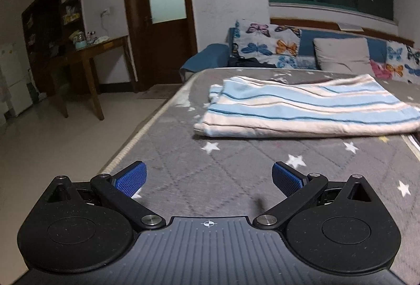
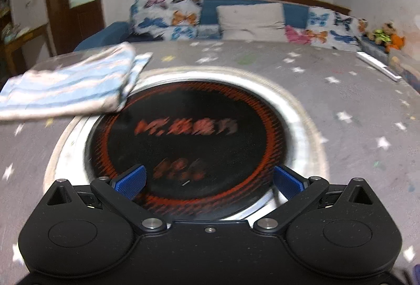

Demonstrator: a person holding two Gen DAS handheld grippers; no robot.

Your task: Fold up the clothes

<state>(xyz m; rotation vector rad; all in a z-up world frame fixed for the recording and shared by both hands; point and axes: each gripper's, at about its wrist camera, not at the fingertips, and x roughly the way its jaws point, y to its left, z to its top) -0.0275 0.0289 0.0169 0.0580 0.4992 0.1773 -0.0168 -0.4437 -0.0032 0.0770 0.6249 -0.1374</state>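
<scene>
Both hand-held grippers are spread wide with nothing in them: left hand-held gripper (image 1: pixel 209 178), right hand-held gripper (image 2: pixel 209 179). The folded striped cloth (image 1: pixel 302 109) sits on the star-print table (image 1: pixel 223 167) near its left edge, partly overlapping the round black burner (image 2: pixel 189 138).

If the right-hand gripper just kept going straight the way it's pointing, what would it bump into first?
Most likely the round black cooktop set into the grey star-patterned tabletop: the open right gripper points right over it. The folded striped cloth lies off to the left. Depth is hard to judge through the blur.
</scene>
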